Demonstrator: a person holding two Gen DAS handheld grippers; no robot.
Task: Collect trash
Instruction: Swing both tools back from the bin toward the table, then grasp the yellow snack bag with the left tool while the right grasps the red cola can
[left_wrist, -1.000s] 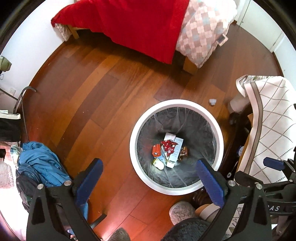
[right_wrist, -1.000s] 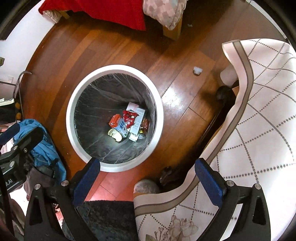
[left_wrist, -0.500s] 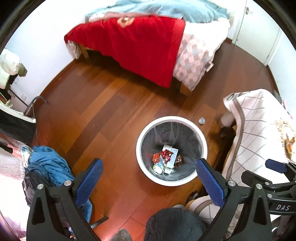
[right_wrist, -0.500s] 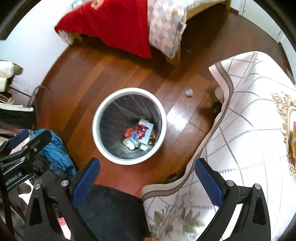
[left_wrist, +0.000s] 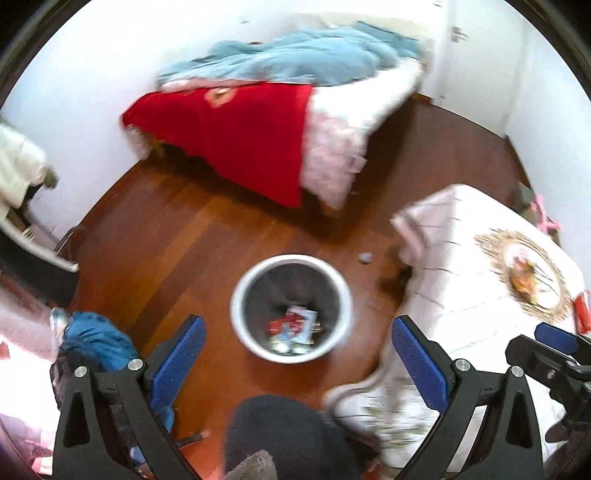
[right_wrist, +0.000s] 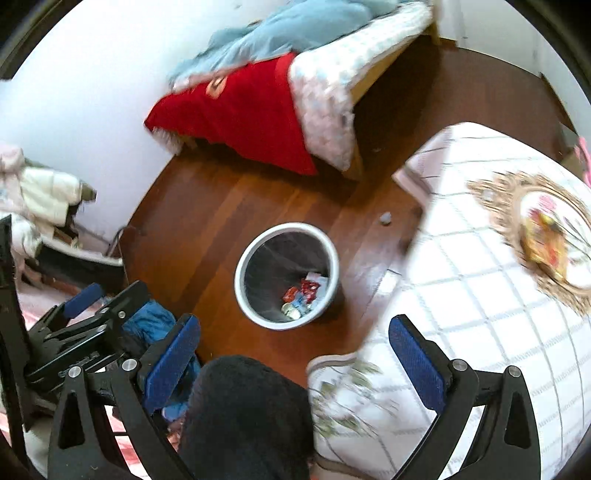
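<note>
While both sets of jaws hang spread and empty, the white bin (left_wrist: 291, 306) stands on the floor (left_wrist: 177, 236) between them, wrappers (right_wrist: 301, 295) inside; a crumpled scrap (right_wrist: 385, 219) lies beyond it.

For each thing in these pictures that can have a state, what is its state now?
Left gripper: open, holding nothing.
Right gripper: open, holding nothing.
White round trash bin: upright, no lid, lined with a clear bag, wrappers at the bottom.
Small grey crumpled scrap: on the wooden floor, outside the bin.
Red blanket: hanging over the bed's edge.
White checked tablecloth: draped over the table.
</note>
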